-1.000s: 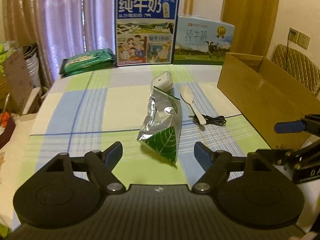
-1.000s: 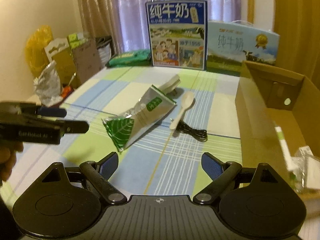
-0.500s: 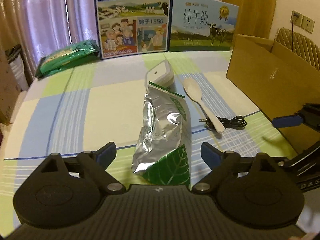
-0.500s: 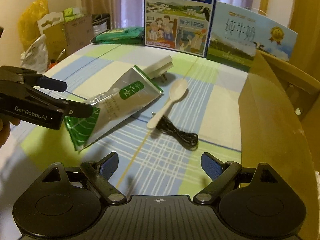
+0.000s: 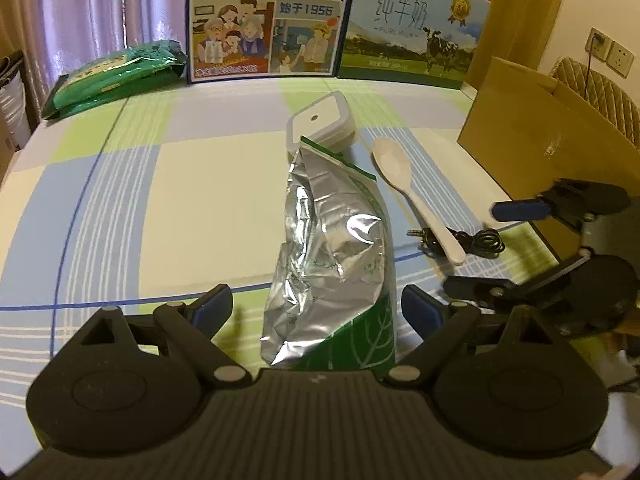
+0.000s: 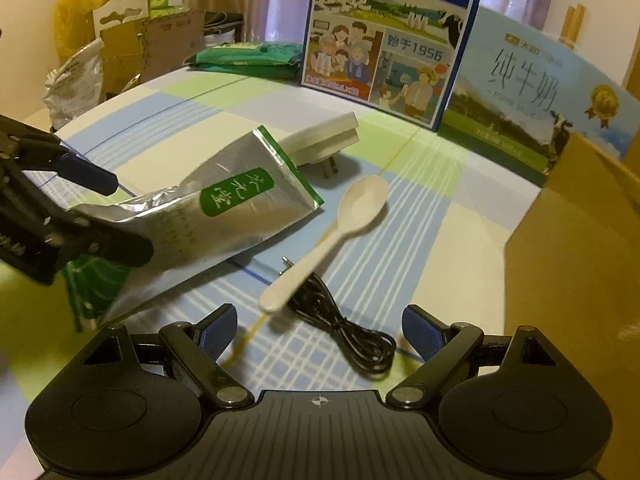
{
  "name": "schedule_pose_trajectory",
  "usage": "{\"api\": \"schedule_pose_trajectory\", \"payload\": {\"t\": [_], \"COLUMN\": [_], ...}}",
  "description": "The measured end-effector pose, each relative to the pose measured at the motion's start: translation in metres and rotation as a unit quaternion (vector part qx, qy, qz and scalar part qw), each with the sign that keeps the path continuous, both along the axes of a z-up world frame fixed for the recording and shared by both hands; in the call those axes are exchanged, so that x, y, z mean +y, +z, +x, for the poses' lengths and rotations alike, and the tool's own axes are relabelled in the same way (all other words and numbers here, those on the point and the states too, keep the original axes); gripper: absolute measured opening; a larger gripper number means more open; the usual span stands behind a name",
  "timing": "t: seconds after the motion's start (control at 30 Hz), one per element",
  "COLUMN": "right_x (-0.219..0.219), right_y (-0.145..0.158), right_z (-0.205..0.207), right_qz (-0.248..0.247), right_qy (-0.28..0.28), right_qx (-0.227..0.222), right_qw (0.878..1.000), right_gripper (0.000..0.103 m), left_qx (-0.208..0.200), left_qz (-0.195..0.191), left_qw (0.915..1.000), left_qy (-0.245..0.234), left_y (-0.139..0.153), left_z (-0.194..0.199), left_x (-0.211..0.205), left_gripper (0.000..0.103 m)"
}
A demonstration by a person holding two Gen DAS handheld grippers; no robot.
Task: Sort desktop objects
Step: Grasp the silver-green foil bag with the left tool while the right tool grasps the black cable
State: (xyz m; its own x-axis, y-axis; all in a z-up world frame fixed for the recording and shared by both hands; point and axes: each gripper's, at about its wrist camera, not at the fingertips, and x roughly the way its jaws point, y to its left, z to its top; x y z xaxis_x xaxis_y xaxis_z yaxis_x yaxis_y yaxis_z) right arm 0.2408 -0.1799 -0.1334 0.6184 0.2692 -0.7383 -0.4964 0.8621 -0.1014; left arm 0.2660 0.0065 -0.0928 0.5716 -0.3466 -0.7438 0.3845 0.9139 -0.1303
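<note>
Pouch [image 5: 332,264] lies flat on the tablecloth [image 5: 120,208], green end between the wide-spread fingers of the left gripper [image 5: 317,309], lined up to pinch. Right gripper [image 6: 319,327] is also wide, empty, over the cable [image 6: 352,344], probably next. Box [image 5: 532,128] waits at right.

Left of the foil pouch [image 5: 332,248] the counter [image 5: 180,200] lies bare; right, spoon [image 5: 404,184], cable [image 5: 476,240] (coiled) and cardboard box [image 5: 532,120] crowd passage
</note>
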Motion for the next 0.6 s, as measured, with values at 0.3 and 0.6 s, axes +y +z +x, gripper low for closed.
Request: {"api": "schedule_pose_trajectory", "payload": {"t": [0.3, 0.6], "right_x": [-0.005, -0.005], "right_y": [0.005, 0.009], "right_z": [0.000, -0.024], "right_qz": [0.038, 0.054], "right_qy": [-0.026, -0.057], "right_qx": [0.048, 0.070], "right_qw": [0.998, 0.994], "right_gripper": [0.034, 0.022], "left_qx": [0.016, 0.018], "left_qz": [-0.017, -0.022], "left_qw": [0.9997, 0.9995], "left_qy": [0.001, 0.012], "left_y": [-0.005, -0.001], "left_z": [0.000, -0.005], "left_x": [-0.001, -0.001], "left_gripper": [0.077, 0.056]}}
